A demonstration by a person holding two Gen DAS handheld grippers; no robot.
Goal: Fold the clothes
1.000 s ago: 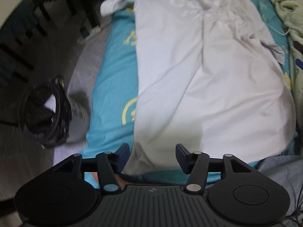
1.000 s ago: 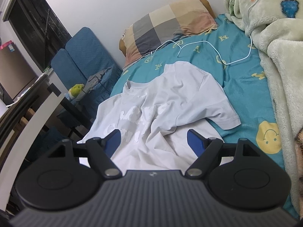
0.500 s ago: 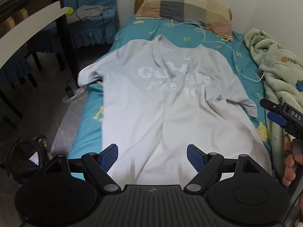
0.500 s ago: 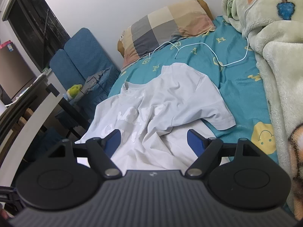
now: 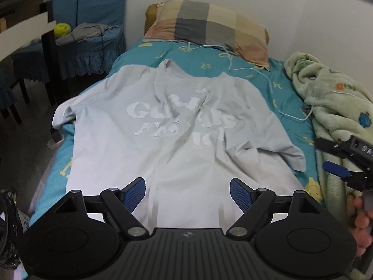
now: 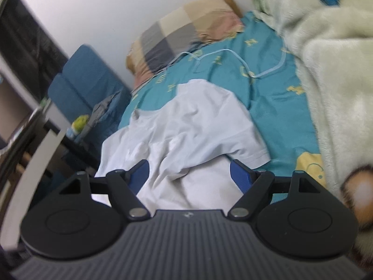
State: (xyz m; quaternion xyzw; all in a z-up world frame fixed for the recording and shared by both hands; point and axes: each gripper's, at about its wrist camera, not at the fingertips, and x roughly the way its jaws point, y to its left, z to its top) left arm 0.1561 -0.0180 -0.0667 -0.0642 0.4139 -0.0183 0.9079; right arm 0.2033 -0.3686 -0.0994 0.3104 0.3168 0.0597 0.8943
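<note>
A pale grey T-shirt (image 5: 177, 130) with white lettering lies spread face up on the teal bed sheet (image 5: 286, 107), collar toward the pillow. Its left sleeve hangs off the bed's left edge. My left gripper (image 5: 187, 192) is open and empty above the shirt's hem. My right gripper (image 6: 188, 175) is open and empty, low over the shirt (image 6: 186, 128) near its right sleeve (image 6: 247, 149). The right gripper also shows at the right edge of the left wrist view (image 5: 335, 158).
A checked pillow (image 5: 209, 25) lies at the head of the bed. A white cable (image 5: 265, 77) runs across the sheet. A green fleece blanket (image 5: 335, 102) is heaped along the right side. A blue chair (image 5: 91, 44) and a dark desk (image 5: 25, 18) stand at the left.
My left gripper has lifted and tilted up from the shirt's hem, so the whole shirt and pillow show. My right gripper has dropped closer to the right sleeve. Both stayed open.
</note>
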